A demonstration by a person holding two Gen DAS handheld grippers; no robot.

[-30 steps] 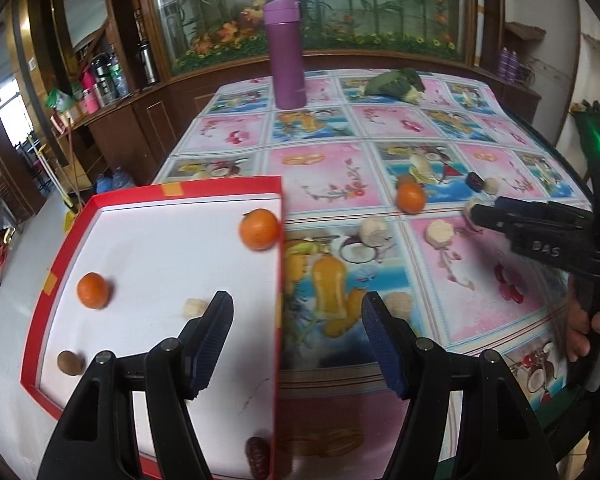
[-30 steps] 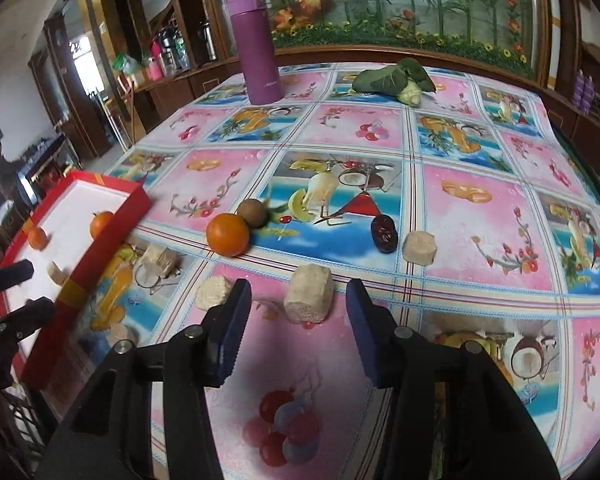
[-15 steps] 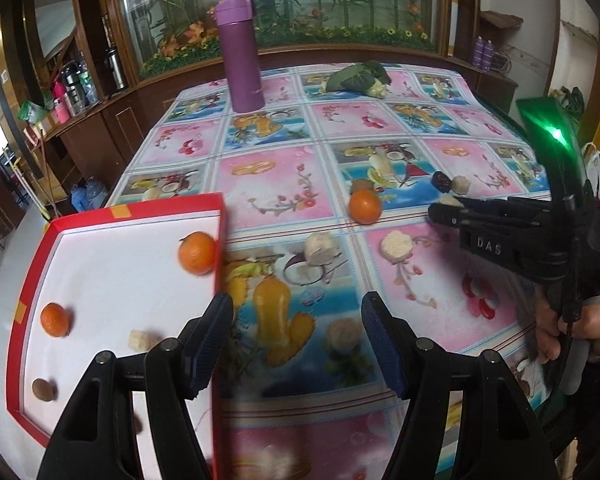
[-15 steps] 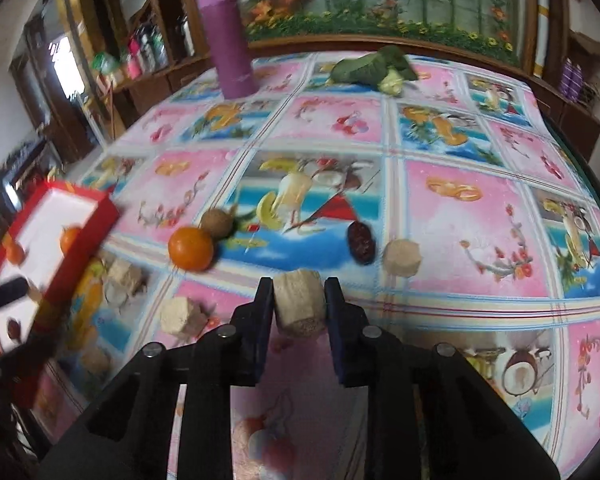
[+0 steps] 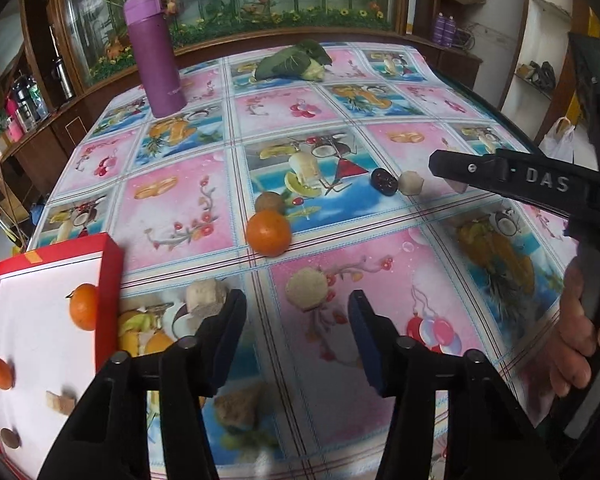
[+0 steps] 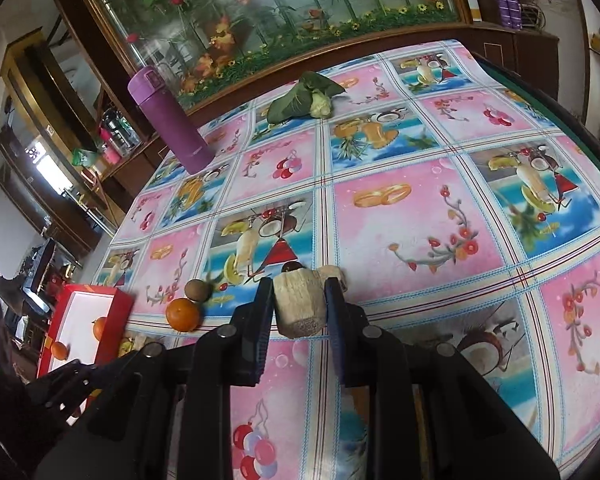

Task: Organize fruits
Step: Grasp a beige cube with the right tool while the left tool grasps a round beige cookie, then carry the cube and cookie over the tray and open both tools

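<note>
Right wrist view shows my right gripper [image 6: 298, 304] clenched on a pale beige chunk [image 6: 299, 305] lifted above the tablecloth [image 6: 420, 216], while my left gripper [image 5: 296, 336] hangs spread wide near the red tray [image 5: 110, 276].

Fruit-print table [image 5: 188, 208], red tray [image 5: 114, 256], orange [image 5: 269, 233], purple flask [image 5: 156, 46]

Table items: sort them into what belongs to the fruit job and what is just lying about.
Job:
red-rimmed white tray
orange tangerine on the cloth
beige cut chunk in the right gripper
round brown fruit
dark date

Lying about:
purple flask
green leafy vegetable
</note>
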